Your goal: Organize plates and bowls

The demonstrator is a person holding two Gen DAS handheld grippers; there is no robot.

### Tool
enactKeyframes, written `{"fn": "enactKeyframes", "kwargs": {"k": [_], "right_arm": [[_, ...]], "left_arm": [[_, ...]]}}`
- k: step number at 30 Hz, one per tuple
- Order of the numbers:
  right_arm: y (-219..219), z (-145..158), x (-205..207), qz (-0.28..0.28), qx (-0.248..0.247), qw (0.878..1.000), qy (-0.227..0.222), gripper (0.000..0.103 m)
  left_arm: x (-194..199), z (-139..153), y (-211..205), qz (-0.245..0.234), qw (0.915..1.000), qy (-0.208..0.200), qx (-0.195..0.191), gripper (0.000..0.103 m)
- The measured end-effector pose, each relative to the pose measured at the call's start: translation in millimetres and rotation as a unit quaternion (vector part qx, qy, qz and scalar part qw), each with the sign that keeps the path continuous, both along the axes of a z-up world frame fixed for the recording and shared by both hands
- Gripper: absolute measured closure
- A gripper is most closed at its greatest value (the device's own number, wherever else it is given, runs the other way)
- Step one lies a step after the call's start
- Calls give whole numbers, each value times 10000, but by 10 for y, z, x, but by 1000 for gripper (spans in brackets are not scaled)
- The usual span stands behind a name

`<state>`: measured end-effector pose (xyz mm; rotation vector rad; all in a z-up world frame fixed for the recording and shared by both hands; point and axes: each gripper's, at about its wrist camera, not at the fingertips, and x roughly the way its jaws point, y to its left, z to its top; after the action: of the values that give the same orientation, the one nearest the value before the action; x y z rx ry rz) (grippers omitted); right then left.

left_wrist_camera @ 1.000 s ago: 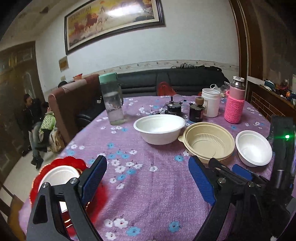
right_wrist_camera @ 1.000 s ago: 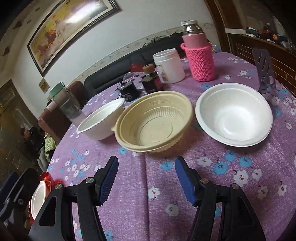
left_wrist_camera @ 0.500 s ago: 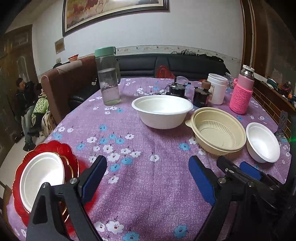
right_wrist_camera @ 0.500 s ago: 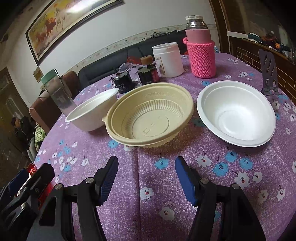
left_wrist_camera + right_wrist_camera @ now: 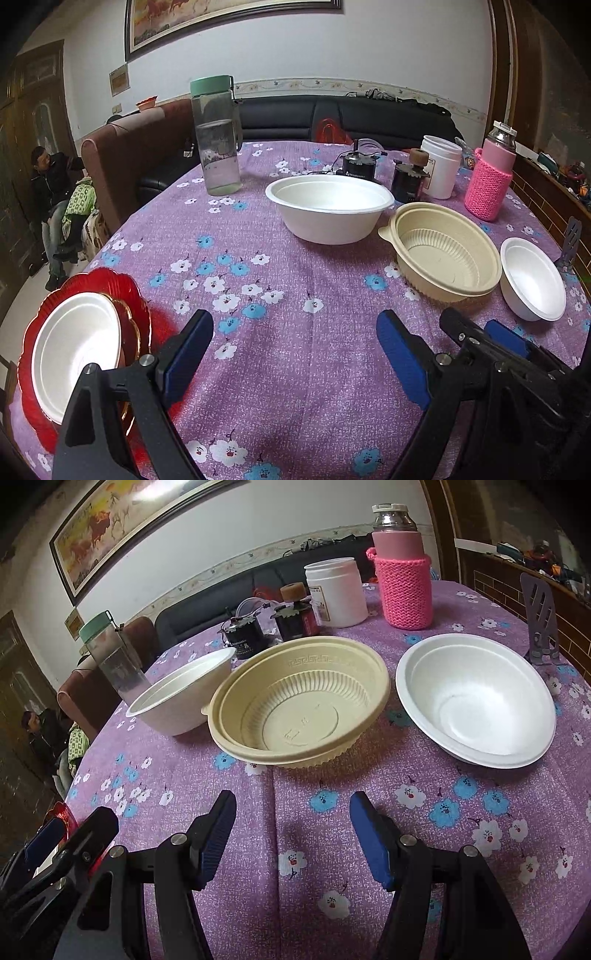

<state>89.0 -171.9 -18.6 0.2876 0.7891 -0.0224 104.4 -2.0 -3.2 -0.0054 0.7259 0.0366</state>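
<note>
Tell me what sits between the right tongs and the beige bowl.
Nothing visible. The right tongs are open and empty, and only bare flowered tablecloth lies between them and the beige bowl. The white bowls flank it on either side, off the straight path.

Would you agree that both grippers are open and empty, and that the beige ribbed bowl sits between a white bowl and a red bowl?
Not quite: both neighbours are white. The right wrist view shows the beige ribbed bowl between the deep white bowl and the shallow white bowl. The left gripper and right gripper are indeed open and empty.
</note>
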Motion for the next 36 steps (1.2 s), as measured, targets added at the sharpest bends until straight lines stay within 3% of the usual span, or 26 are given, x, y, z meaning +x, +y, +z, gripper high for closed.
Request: {"fn": "enactKeyframes", "kwargs": {"k": [36], "right_arm": [[50,-91,46,59,-68,9997,214,35]], "left_arm": [[131,-166,73,98,9990,389,-180,14]]}}
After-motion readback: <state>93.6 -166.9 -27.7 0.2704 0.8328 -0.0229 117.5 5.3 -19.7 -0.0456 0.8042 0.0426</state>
